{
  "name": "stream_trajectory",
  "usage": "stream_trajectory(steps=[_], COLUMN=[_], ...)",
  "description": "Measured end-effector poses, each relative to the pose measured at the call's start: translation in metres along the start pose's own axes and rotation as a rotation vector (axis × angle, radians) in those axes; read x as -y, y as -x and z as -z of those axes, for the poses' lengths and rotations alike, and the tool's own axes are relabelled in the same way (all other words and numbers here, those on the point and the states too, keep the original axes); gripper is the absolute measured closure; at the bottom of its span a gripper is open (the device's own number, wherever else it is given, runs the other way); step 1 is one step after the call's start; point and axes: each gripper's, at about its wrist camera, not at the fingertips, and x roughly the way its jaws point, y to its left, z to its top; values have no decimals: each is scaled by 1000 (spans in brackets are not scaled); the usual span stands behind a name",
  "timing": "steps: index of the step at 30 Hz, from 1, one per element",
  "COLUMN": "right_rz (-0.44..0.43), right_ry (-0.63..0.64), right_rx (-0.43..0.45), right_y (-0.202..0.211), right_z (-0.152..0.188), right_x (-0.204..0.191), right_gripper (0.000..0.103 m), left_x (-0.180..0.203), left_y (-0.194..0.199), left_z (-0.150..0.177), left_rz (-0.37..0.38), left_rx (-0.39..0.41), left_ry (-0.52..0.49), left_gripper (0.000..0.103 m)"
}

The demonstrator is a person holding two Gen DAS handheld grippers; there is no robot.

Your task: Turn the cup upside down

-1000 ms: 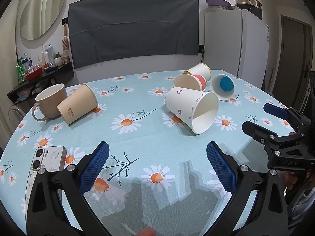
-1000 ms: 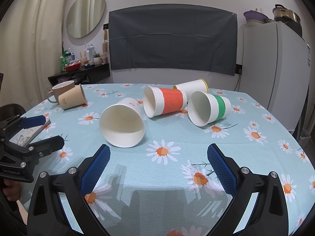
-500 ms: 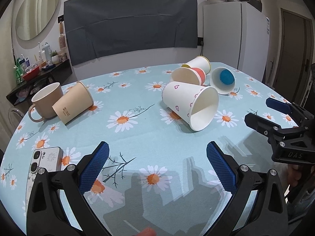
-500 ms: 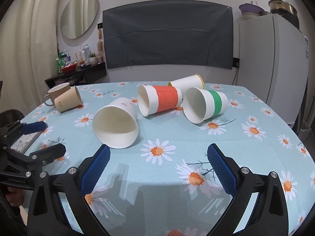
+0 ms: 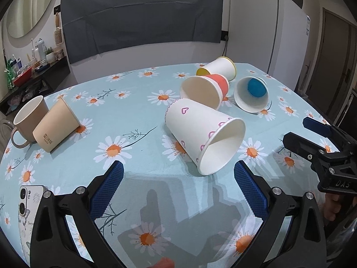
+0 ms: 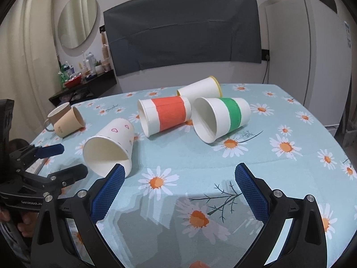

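A white paper cup with pink hearts (image 5: 200,134) lies on its side on the daisy tablecloth, mouth toward me; it also shows in the right wrist view (image 6: 111,145). My left gripper (image 5: 178,185) is open and empty, just in front of its mouth. My right gripper (image 6: 178,185) is open and empty, to the right of that cup. Behind lie a red-banded cup (image 6: 165,116), a green-banded cup (image 6: 221,118) and a yellow-rimmed cup (image 6: 200,88), all on their sides.
A tan paper cup (image 5: 55,127) lies against a beige mug (image 5: 26,118) at the far left. A phone (image 5: 26,212) lies at the near left table edge. A white fridge (image 5: 267,33) stands behind the table at the right.
Both grippers have moved forward toward the cups; the hearts cup now sits closer to my left gripper. Both grippers stay open. The cups have not moved.
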Motion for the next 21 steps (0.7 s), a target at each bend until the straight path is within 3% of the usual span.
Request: stream_trajectory(steps=[5,6,8,10,12,13,16,21], right_rz=[-77,-80,-81,-88,-96,-101,-106,-74], right_ry=[-70,-82,-100,-113,-120,-122,-121,-126], right_rx=[-73,-81,-90,-97,-106,-111,-134,-131], right_y=[-15,-16,-18,-20,-22,-23,-27,-26], right_z=[-1,-1,-1,-1,-1,-1,-2,0], right_x=[15,17,20,23,24,24,24,24], right_gripper=[8,8,8,8,8,8,8,8], left_x=[8,10,13,13,11,9,6,8], left_y=[-10,-12,-16,-22,-26,-26,-25,-21], left_z=[-9,-11,-15,-17,-16,-15,-13,-8], left_rz=[-14,-18,-18,-13,6,16,17,21], left_rx=[-7,-6,-15,-36,-55,-56,-49,-53], left_ry=[-1,-4,-8,-8,1,6,11,-13], left_gripper=[7,11,25,54,67,79,94,97])
